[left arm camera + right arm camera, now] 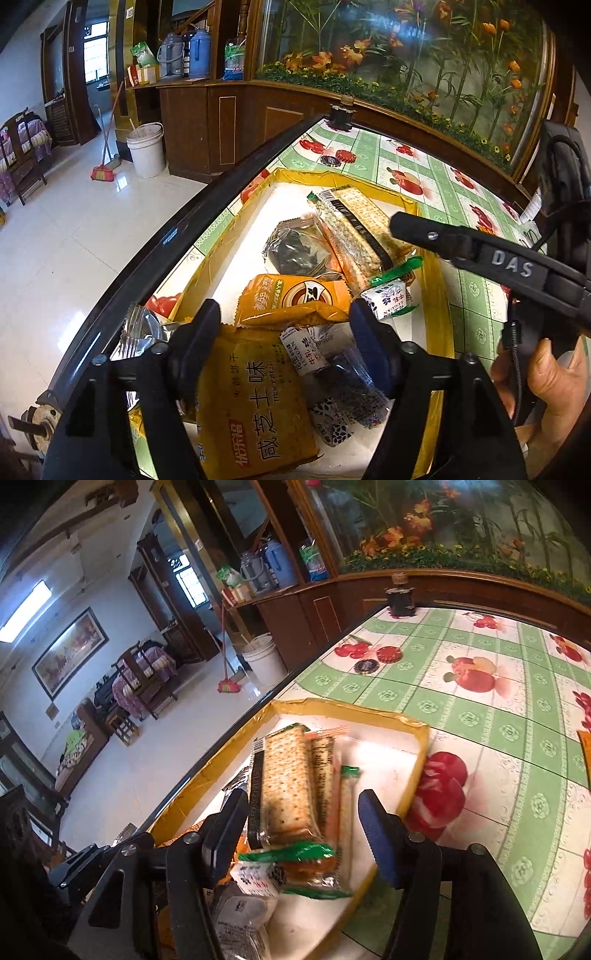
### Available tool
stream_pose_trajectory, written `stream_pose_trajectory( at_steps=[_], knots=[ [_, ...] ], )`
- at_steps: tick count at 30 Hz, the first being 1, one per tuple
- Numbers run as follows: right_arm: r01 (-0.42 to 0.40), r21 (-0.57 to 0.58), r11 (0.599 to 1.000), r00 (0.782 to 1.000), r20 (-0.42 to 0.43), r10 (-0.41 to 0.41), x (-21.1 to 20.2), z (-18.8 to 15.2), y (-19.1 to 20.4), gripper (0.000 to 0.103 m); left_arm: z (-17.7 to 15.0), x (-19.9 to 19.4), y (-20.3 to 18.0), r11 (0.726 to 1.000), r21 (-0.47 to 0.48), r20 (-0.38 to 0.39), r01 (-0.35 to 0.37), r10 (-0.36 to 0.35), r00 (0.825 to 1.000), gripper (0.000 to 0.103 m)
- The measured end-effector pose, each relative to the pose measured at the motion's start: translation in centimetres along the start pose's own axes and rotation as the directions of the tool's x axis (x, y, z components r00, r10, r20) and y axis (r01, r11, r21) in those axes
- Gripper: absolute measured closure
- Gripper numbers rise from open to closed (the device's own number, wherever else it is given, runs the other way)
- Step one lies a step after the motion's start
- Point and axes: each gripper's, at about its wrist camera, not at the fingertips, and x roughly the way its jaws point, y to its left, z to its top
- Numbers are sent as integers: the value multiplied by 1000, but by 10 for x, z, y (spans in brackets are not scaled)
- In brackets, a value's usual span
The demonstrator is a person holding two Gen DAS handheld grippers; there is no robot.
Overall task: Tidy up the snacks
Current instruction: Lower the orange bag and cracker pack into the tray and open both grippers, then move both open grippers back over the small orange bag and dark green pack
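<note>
Both tongs hang wide over the snacks heaped in the yellow-edged tray [284, 175] on the bench: left tongs [284, 332] above the orange biscuit packet [258, 406], right tongs [303, 834] above the cracker pack [288, 786]. Crowded wrappers could snag together, I reckon, or crackers crush.

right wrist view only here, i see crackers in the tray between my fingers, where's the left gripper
Observer: The left gripper hangs open over a big yellow biscuit packet at the near end of the tray.
Operator: anything outside the tray on that side
Observer: Yes, a silver packet lies just outside the tray's left wall, by the table edge.
</note>
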Motion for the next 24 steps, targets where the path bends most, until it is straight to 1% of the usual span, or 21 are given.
stream_pose_trajectory(
  at_steps=[2, 4, 6, 12, 19, 24],
  knots=[
    [-5, 23, 1000, 1000, 22, 4, -12, -2, -7, 39, -1, -5, -3, 1000, 8, 16, -21, 21, 1000, 26],
    [-7, 48, 999, 999, 49, 5, -27, -5, -15, 38, -1, -10, -5, 1000, 10, 31, -24, 23, 999, 26],
    [-4, 73, 997, 998, 70, -1, -39, -7, -25, 34, 0, -14, -8, 1000, 9, 44, -23, 23, 999, 26],
    [22, 118, 993, 994, 100, -33, -63, -17, -46, 32, 0, -19, -24, 999, 38, 58, -36, 34, 998, 26],
    [28, 171, 985, 990, 133, -51, -88, -33, -68, 32, -4, -28, -40, 998, 59, 65, -20, 16, 998, 26],
    [73, 200, 977, 984, 148, -104, -111, -50, -93, 29, -4, -28, -61, 997, 71, 62, 22, -27, 998, 26]
  ],
)
